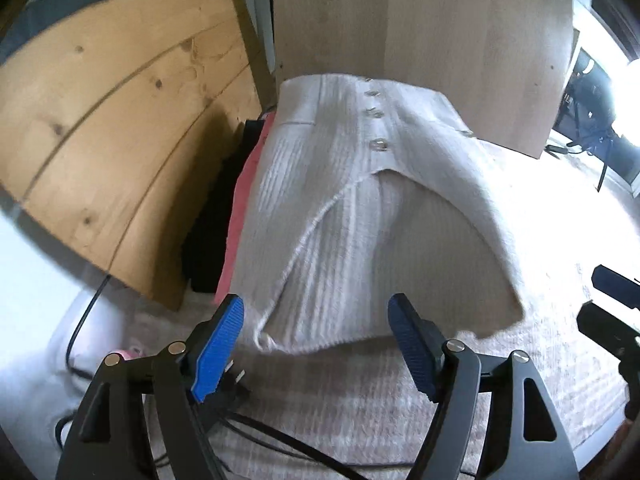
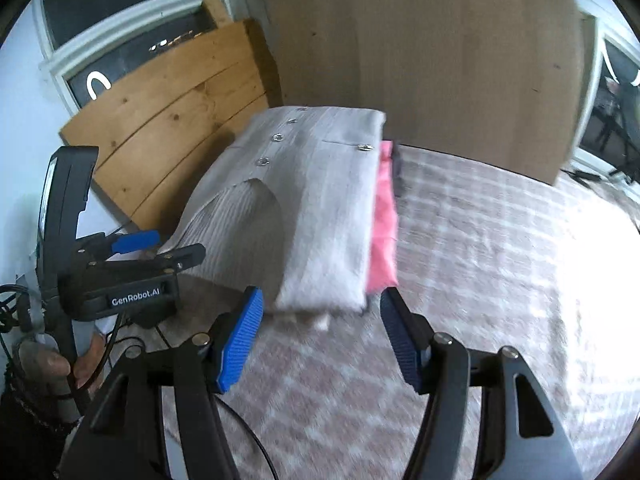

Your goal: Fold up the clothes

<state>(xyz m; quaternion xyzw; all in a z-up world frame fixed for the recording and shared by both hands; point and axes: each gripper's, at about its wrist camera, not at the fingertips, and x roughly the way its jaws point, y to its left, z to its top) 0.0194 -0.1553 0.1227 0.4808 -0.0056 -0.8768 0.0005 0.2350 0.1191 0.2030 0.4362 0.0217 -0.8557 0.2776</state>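
Observation:
A folded cream ribbed cardigan (image 1: 344, 208) with metal snap buttons lies on top of a stack, over a pink garment (image 1: 240, 216) and a black one (image 1: 212, 216). The stack rests on a pale checked cloth surface (image 1: 520, 248). My left gripper (image 1: 316, 344) is open and empty, just short of the cardigan's near edge. In the right wrist view the cardigan (image 2: 316, 208) and pink garment (image 2: 384, 220) show ahead. My right gripper (image 2: 320, 340) is open and empty at the stack's near edge. The left gripper (image 2: 160, 248) shows at its left.
A knotty pine board (image 1: 120, 136) leans at the left of the stack and a large light wood panel (image 1: 420, 36) stands behind it. Black cables (image 1: 80, 320) run at the lower left. A window (image 2: 112, 40) is behind the pine board.

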